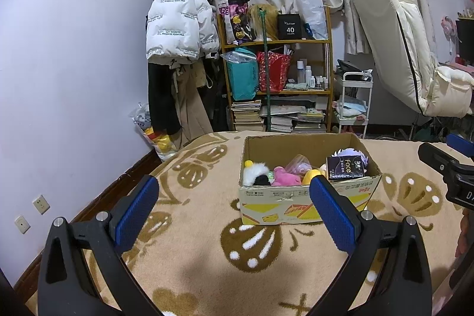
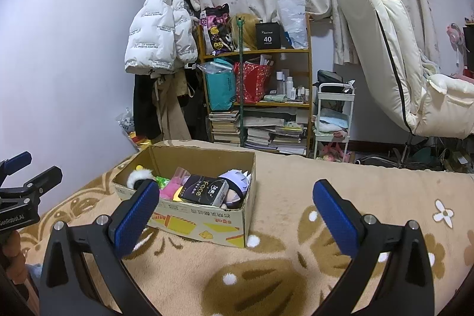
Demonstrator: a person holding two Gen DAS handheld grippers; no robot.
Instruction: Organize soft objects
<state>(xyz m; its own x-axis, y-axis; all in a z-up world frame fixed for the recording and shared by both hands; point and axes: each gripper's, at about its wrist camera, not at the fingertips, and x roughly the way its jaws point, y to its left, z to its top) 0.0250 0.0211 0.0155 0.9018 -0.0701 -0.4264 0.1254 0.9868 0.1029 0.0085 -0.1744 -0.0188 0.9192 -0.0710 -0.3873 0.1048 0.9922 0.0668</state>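
Observation:
A cardboard box [image 1: 302, 205] [image 2: 207, 222] sits on a tan blanket with brown butterfly patterns. Inside lie a black-and-white plush [image 1: 257, 172] [image 2: 137, 178], a pink plush [image 1: 286, 175] [image 2: 171, 188], a yellow toy [image 1: 312, 175], a purple-haired doll [image 1: 352, 154] [image 2: 237, 181] and a black "Face" tissue pack [image 1: 345, 166] [image 2: 206, 190]. My left gripper [image 1: 234, 188] is open in front of the box with nothing between its fingers. My right gripper [image 2: 237, 194] is open, empty, at the box's right front corner. The right gripper [image 1: 450, 168] also shows in the left wrist view, and the left gripper [image 2: 26, 182] in the right wrist view.
Past the bed stand a wooden shelf [image 1: 278, 42] [image 2: 257, 51] of bags and books, a white puffer jacket [image 1: 174, 22] on a rack, a white cart [image 1: 354, 102] and a cream recliner [image 2: 394, 55]. A person's hand [image 2: 13, 250] holds the left gripper. Open blanket [image 2: 370, 191] lies right of the box.

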